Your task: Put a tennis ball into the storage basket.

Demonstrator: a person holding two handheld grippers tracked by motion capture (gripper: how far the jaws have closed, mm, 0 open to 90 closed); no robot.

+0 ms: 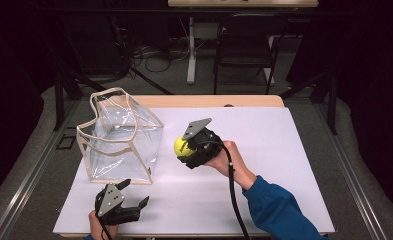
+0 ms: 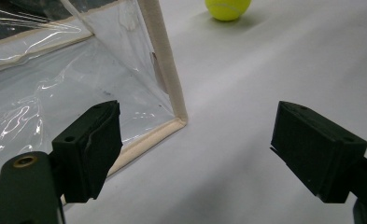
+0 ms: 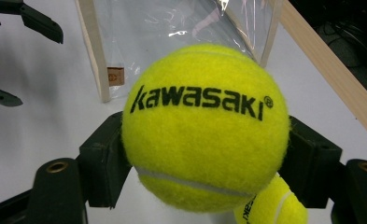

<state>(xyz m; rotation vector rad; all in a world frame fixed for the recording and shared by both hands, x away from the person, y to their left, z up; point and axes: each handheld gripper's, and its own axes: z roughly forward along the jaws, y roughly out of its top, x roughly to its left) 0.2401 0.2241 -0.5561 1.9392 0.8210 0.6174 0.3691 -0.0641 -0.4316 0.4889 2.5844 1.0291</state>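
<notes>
My right gripper [image 1: 185, 146] is shut on a yellow tennis ball [image 1: 181, 146] and holds it a little above the white table, right of the bag. In the right gripper view the ball [image 3: 204, 126], printed "kawasaki", sits pressed between both pads of my gripper [image 3: 204, 161]. A second yellow ball [image 3: 271, 205] lies below it on the table. A clear plastic bag with cream trim [image 1: 119, 137] stands open-topped at the left. My left gripper [image 1: 135, 192] rests open near the front edge, just before the bag's front corner [image 2: 179, 119], nothing between its jaws [image 2: 195, 149].
A white sheet [image 1: 274, 150] covers the table, with a wooden edge [image 3: 330, 79] at the back. A tennis ball [image 2: 228, 8] shows at the top of the left gripper view. A black chair [image 1: 246, 40] and cables stand beyond the table.
</notes>
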